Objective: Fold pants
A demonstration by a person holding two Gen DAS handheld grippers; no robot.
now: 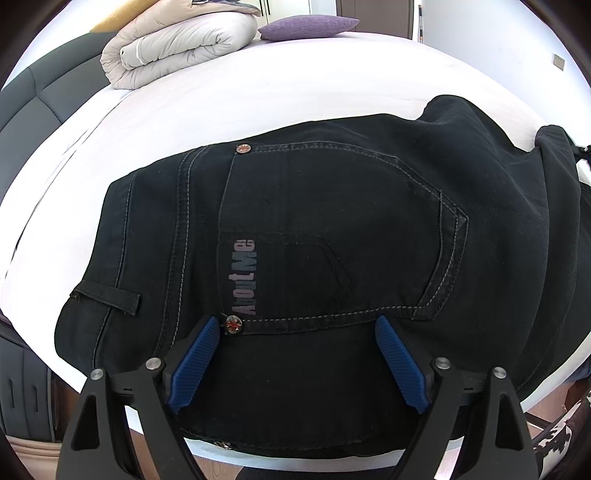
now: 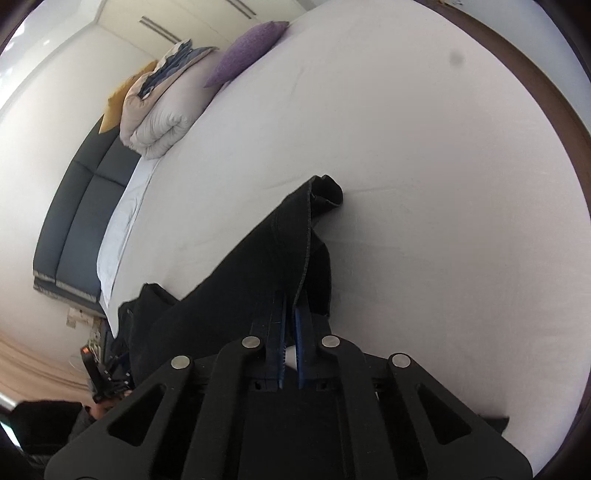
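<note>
Black jeans lie seat-up on the white bed, with a back pocket and an "About Me" print facing me. My left gripper hovers open over the near edge of the seat, its blue pads wide apart on either side of the pocket's lower seam, with nothing pinched. In the right wrist view a leg of the jeans rises off the sheet to my right gripper, which is shut on the leg's edge. The hem end flops forward past the fingertips.
A folded beige duvet and a purple pillow sit at the head of the bed, beside a dark padded headboard. White sheet spreads to the right of the lifted leg. The bed's near edge and floor lie below the left gripper.
</note>
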